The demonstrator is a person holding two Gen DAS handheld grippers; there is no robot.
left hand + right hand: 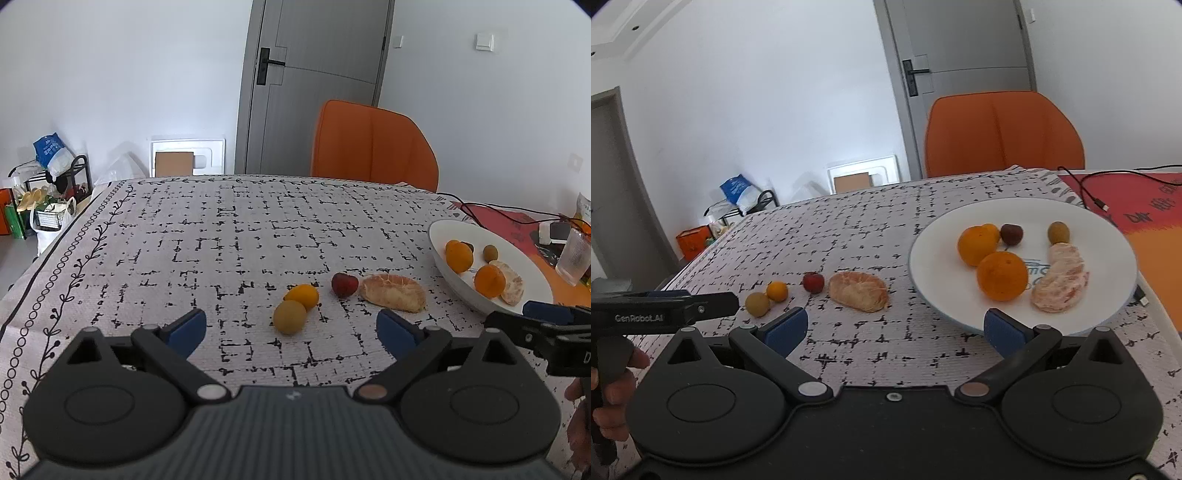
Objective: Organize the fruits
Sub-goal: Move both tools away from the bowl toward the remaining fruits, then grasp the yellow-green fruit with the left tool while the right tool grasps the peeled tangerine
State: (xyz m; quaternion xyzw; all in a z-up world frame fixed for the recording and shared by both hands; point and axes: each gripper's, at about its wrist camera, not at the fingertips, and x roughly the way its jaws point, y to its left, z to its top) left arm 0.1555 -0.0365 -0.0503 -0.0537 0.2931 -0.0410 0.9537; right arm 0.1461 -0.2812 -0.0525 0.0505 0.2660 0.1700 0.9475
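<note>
On the patterned tablecloth lie a yellow-green round fruit (pixel 290 316) (pixel 757 304), a small orange (pixel 302 295) (pixel 776 291), a dark red fruit (pixel 344 284) (pixel 813 282) and a peeled citrus piece (pixel 393 293) (pixel 858 291). A white plate (pixel 443 236) (pixel 934 254) holds two oranges (pixel 1001 275), a dark red fruit (pixel 1011 234), a green fruit (pixel 1058 232) and a peeled citrus piece (pixel 1059 283). My left gripper (pixel 291 332) is open and empty just short of the yellow-green fruit. My right gripper (pixel 895 328) is open and empty at the plate's near rim.
An orange chair (pixel 373 142) stands behind the table before a grey door (pixel 314 74). A clear cup (pixel 574 254) and cables (pixel 1108 184) sit on a red mat at the right. Bags and a rack (pixel 55 184) stand on the floor at the left.
</note>
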